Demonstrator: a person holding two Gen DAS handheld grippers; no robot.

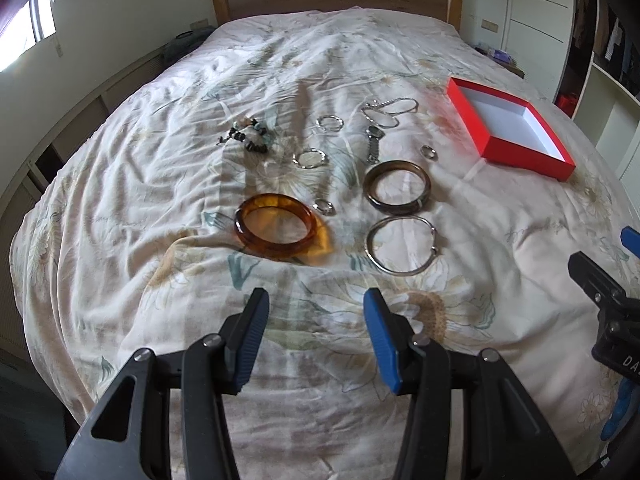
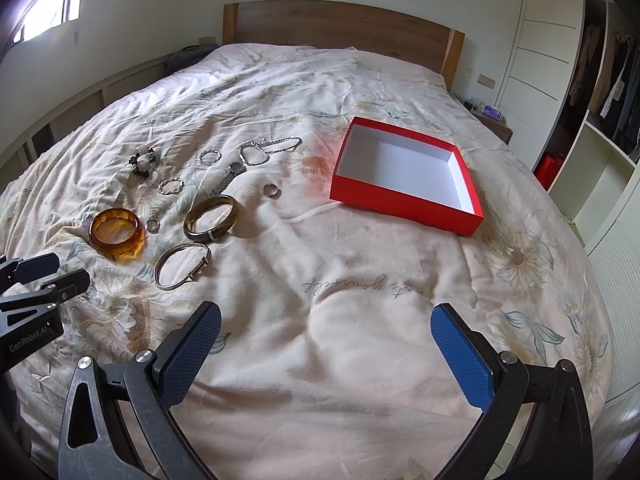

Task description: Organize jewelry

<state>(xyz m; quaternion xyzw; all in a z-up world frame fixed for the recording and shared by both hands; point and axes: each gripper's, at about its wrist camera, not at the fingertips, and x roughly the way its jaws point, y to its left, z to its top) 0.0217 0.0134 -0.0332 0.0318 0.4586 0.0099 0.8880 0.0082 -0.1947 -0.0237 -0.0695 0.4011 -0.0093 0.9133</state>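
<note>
Nearest to me, my left gripper (image 1: 316,340) hovers over the bed (image 1: 160,320) with its fingers parted to a moderate gap and nothing between them; my right gripper (image 2: 326,356) hangs off to the right, fingers spread much wider, also empty. Just ahead of the left fingers lie the amber bangle (image 1: 279,226), slightly left of the gap, and the thin silver bangle (image 1: 402,245), slightly right of it, both flat on the quilt. Beyond them sit a small ring (image 1: 325,207) and the dark brown bangle (image 1: 397,187), then further rings, a watch (image 1: 374,142), a beaded bracelet (image 1: 250,136) and a chain (image 1: 390,110). Farthest, up and to the right, is the empty red box (image 2: 404,174), which lies almost straight ahead of my right gripper. I judge the left gripper nearer the jewelry, so it should reach forward first.
</note>
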